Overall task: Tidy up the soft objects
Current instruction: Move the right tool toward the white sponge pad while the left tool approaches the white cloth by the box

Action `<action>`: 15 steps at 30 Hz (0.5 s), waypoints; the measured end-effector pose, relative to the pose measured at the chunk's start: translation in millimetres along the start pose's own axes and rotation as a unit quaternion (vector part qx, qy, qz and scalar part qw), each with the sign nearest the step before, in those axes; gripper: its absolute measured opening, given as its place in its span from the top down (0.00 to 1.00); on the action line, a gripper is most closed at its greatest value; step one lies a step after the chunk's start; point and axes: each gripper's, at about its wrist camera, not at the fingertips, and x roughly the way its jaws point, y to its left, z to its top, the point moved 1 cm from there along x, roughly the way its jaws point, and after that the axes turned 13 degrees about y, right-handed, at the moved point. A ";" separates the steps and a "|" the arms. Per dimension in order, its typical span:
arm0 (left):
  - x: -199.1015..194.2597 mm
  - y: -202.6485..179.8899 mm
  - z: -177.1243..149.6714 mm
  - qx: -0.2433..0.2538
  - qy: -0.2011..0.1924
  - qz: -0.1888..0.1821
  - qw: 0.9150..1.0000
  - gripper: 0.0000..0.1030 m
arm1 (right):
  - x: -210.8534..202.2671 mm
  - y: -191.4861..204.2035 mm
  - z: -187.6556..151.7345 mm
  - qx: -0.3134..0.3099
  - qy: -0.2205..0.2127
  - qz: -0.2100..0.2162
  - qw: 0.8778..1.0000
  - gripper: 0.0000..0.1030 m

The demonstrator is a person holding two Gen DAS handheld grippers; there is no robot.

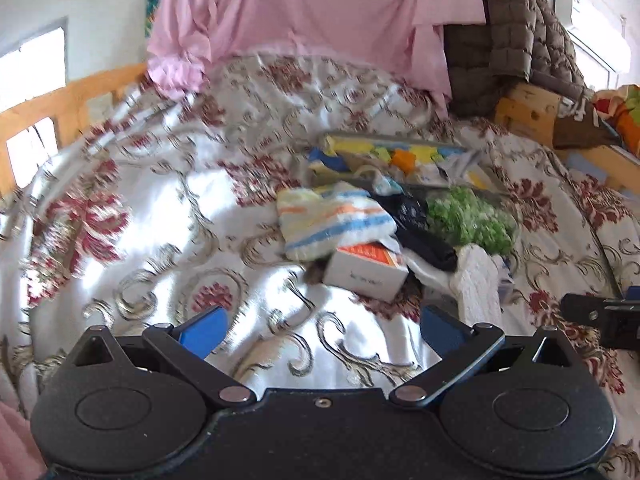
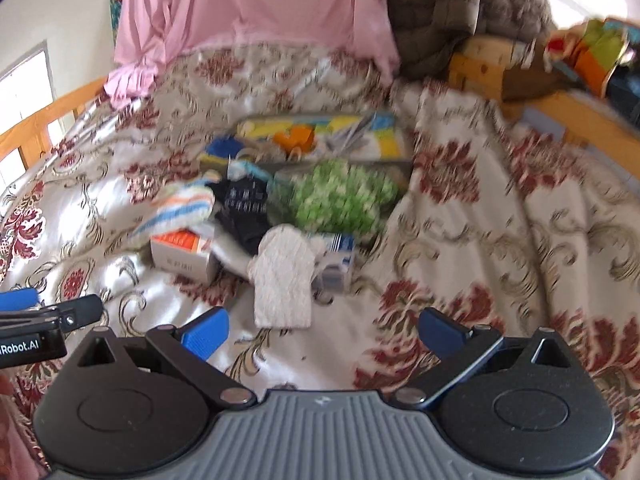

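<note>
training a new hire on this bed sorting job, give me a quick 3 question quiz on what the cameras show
1. True or false: the left tongs hold the white knitted cloth.
2. What lies nearest ahead of the right tongs? A) green fluffy item B) white knitted cloth C) striped cloth
3. Fill in: the orange-topped box lies partly under the ______ cloth.

Key: 1 false, both tongs are open and empty; 2 B; 3 striped.

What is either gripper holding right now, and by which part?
Nothing. The left gripper and the right gripper both stand open over the bedspread, short of the pile; the white cloth lies untouched.
</note>
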 end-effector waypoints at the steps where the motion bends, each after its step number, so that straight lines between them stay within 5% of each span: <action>1: 3.4 0.3 1.5 -0.002 0.011 -0.008 1.000 0.01 | 4.2 -2.4 1.5 0.008 0.010 0.001 1.000 0.00; 9: 41.6 1.6 16.0 -0.039 0.085 -0.060 0.994 0.01 | 31.4 -12.4 8.9 0.033 0.060 0.003 0.998 0.00; 15: 61.8 0.7 25.9 -0.058 0.104 -0.081 0.990 0.01 | 38.1 -8.6 11.3 0.026 0.068 0.003 0.997 0.00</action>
